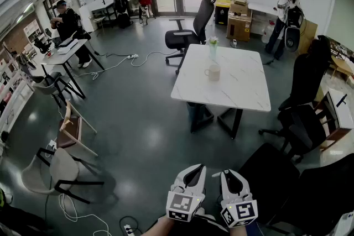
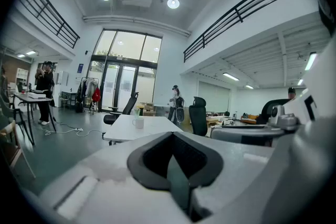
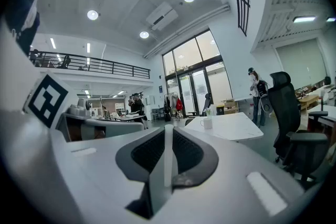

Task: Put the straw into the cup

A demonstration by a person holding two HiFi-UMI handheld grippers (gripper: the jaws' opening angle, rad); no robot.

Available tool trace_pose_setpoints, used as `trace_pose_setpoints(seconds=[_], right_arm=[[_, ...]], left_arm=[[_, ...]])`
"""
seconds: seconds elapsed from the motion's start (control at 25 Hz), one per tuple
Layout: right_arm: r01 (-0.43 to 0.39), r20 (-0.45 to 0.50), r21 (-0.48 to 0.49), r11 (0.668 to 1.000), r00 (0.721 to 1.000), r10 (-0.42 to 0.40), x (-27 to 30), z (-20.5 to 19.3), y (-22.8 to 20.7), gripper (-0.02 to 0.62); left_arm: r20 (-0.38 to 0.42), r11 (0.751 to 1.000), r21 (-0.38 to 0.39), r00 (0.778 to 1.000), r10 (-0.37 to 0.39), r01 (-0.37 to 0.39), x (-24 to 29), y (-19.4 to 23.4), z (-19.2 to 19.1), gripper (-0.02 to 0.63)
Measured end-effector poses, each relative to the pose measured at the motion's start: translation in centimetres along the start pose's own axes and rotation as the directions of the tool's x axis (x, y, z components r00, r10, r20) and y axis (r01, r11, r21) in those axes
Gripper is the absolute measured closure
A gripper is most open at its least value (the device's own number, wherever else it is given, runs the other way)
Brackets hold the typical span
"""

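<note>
at the bottom edge of the head view, two hand-held grippers sit side by side, each white with black jaw pads and a marker cube: the left gripper (image 1: pixel 196 168) and the right gripper (image 1: pixel 228 173). both point out towards the one white marble-look square table (image 1: pixel 243 85), which stands well apart from them across the grey floor.

there is one thin white plastic straw (image 3: pixel 167 157), and it is in the right gripper. that gripper's jaws are narrowed onto it, one pad pressing on each side. the straw's long axis lies along the seam between the two jaws. it runs straight up the right gripper view, and its far end reaches just past the jaw tips, towards the table. in the head view the straw is too small to make out for sure.

the left gripper's jaws are pressed together, with nothing between them.

one cream ceramic cup (image 1: pixel 213 72) stands upright on the table, towards its far half and well apart from the straw. just beyond the cup is one clear glass vase with green stems (image 1: pixel 213 50).

one black office chair (image 1: pixel 193 25) stands at the table's far end. more black chairs crowd its right side, too overlapped to count.

two other people are in the room: a person in dark clothes (image 1: pixel 69 22) at a desk far left, and a person in a white top (image 1: pixel 286 5) far right.
</note>
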State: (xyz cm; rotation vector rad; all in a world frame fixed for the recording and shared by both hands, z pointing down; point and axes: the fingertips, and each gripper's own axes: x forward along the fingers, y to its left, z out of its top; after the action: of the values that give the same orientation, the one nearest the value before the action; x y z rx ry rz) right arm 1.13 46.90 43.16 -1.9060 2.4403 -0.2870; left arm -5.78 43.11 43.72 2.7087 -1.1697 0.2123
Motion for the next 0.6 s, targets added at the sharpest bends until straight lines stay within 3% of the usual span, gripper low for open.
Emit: trace_pose_setpoints(seconds=[0.28,0.6], right_arm=[[0.027,-0.006,0.034,0.999,1.000,-0.027,-0.1,-0.6,-0.7,0.551],[0.000,-0.016,0.029,1.000,1.000,0.001,1.1,-0.5,-0.3,0.551]], left_arm=[[0.007,1.000,0.002,1.000,-0.003,0.003,-0.1,-0.6,-0.5,0.604],[0.001,1.000,0.006,1.000,0.022,-0.022,-0.3,0.4,-1.0,0.604]])
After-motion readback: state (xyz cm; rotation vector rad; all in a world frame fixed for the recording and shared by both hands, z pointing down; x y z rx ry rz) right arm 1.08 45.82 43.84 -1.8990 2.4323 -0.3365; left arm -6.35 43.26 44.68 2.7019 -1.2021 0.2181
